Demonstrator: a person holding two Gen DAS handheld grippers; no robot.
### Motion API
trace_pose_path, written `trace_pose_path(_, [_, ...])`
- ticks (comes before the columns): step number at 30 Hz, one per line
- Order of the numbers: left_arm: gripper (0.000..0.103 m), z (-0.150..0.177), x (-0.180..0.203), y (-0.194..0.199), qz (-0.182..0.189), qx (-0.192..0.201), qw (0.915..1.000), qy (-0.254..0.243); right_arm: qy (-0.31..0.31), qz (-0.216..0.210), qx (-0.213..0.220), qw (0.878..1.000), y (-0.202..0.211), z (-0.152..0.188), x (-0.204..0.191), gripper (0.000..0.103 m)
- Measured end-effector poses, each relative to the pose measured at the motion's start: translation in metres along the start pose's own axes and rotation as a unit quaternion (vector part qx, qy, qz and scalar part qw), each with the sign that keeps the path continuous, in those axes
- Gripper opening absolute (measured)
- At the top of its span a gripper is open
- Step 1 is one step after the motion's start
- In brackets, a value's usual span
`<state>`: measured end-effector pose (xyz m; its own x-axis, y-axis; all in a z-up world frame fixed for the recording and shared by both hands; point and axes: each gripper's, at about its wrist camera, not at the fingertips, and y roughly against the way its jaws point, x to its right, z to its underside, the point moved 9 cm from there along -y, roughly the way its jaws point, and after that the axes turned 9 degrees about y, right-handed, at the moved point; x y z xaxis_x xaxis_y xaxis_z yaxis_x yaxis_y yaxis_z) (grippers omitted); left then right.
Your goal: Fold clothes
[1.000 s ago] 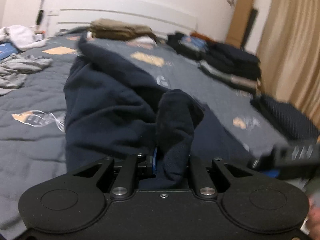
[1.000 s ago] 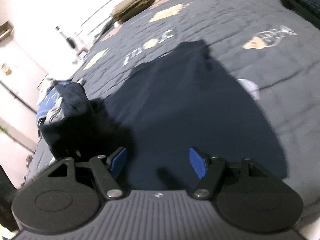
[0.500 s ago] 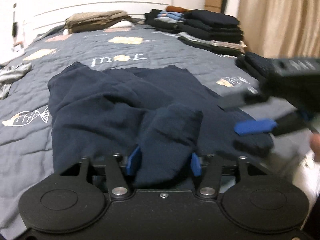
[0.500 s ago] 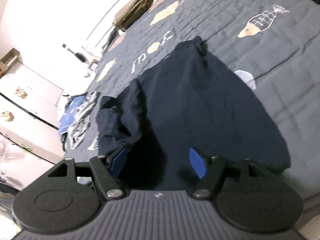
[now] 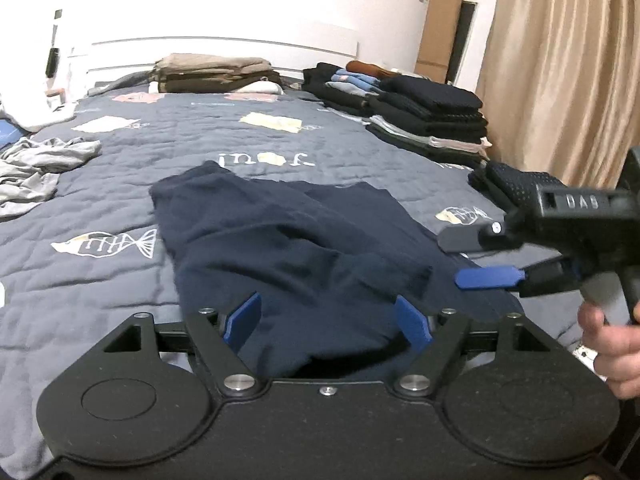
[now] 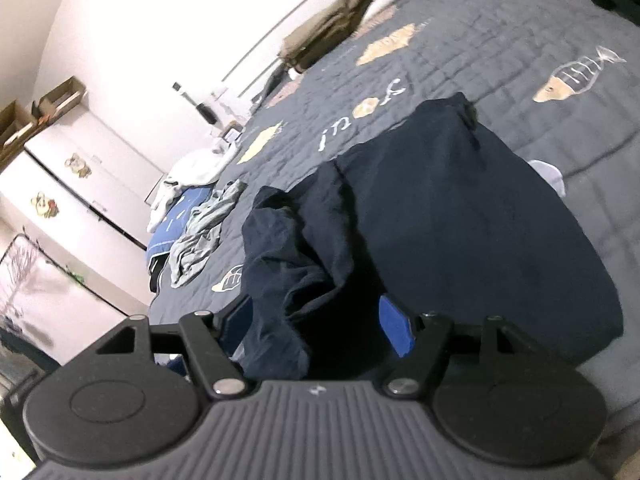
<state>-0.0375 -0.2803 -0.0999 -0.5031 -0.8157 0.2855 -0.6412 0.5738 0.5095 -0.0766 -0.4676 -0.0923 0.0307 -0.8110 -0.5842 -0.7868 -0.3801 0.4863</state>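
We see the navy garment [image 5: 288, 248] stretching away up the bed [image 5: 120, 152], its bunched near edge between the spread fingers of our left hand-held gripper [image 5: 326, 320], nearer than the equally open right hand-held gripper [image 6: 316, 328].

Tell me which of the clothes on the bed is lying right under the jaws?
The navy garment, spread half-folded at the near edge. The grey one is crumpled far left; the others sit in folded stacks farther back.

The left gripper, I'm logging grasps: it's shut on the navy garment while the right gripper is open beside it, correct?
Not quite. The left wrist view shows the left gripper open, its blue fingers spread with the navy garment lying loose between them. The right gripper is open, as you said.
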Motion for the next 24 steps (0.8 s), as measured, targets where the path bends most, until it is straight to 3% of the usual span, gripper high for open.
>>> trace_pose_path(10, [0.08,-0.005,-0.007,0.01,-0.015,0.001,0.9997,-0.02,0.009,0.003,-0.013,1.0,-0.026,0.009,-0.011,0.069])
trace_pose_path(24, [0.081,0.004,-0.02,0.007,-0.026,-0.02,0.9992,-0.021,-0.006,0.015,-0.02,1.0,-0.06,0.016,-0.013,0.069])
